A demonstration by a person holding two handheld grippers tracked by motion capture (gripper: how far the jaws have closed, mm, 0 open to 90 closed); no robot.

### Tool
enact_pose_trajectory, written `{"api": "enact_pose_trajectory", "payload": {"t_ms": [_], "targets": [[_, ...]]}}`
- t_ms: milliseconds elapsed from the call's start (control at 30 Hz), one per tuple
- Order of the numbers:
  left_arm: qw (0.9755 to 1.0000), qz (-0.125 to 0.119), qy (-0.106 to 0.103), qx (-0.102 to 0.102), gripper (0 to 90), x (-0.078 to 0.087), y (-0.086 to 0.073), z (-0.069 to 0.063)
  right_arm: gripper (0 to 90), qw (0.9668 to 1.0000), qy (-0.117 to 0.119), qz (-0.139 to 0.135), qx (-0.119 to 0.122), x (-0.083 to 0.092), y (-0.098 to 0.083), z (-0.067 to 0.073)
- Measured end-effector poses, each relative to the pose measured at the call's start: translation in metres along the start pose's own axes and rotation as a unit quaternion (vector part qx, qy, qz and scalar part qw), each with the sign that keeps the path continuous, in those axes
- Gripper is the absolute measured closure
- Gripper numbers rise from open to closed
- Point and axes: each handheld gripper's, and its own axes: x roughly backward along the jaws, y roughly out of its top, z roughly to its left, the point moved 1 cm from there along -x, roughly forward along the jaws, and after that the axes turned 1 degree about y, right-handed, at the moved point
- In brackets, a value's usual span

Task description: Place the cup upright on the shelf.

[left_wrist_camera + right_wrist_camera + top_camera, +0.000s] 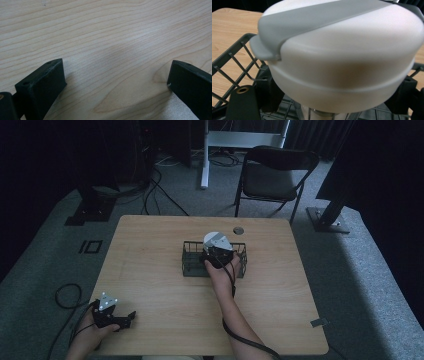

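Observation:
A white round container [347, 62] with a grey band and tab across its lid fills the right gripper view, just above a dark wire basket [234, 60]. My right gripper [332, 100] is shut on it, one black jaw on each side of its lower part. In the high view the container [212, 238] sits over the basket [190, 265] at the table's middle, with the right gripper [215, 249] behind it. My left gripper [128, 319] rests at the table's front left corner, open. Between its jaws is bare wood, as the left gripper [117, 75] view shows.
The wooden table [150, 285] has a small round grommet [238, 230] near its far edge. A folding chair [275, 175] stands beyond the table. Cables [67, 295] lie on the floor at the left.

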Motion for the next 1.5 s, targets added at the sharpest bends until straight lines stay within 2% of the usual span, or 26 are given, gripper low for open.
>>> {"api": "enact_pose_trajectory", "payload": {"t_ms": [67, 200, 333, 833, 1133, 1500], "targets": [[1.0000, 0.000, 0.000, 0.000, 1.7, 0.000, 0.000, 0.000, 18.3, 1.0000, 0.001, -0.003, -0.007, 0.000, -0.001, -0.001], [1.0000, 0.000, 0.000, 0.000, 1.7, 0.000, 0.000, 0.000, 18.2, 1.0000, 0.004, -0.007, -0.004, 0.001, -0.003, -0.001], [1.0000, 0.000, 0.000, 0.000, 1.7, 0.000, 0.000, 0.000, 17.8, 0.9992, 0.032, -0.022, 0.001, 0.000, -0.008, -0.006], [1.0000, 0.000, 0.000, 0.000, 1.7, 0.000, 0.000, 0.000, 11.7, 0.9973, 0.067, -0.031, 0.000, 0.005, -0.013, -0.014], [1.0000, 0.000, 0.000, 0.000, 1.7, 0.000, 0.000, 0.000, 11.2, 0.9949, 0.087, -0.040, 0.029, 0.011, -0.015, -0.017], [1.0000, 0.000, 0.000, 0.000, 1.7, 0.000, 0.000, 0.000, 10.6, 0.9941, 0.099, -0.042, 0.016, 0.016, -0.017, -0.024]]}}
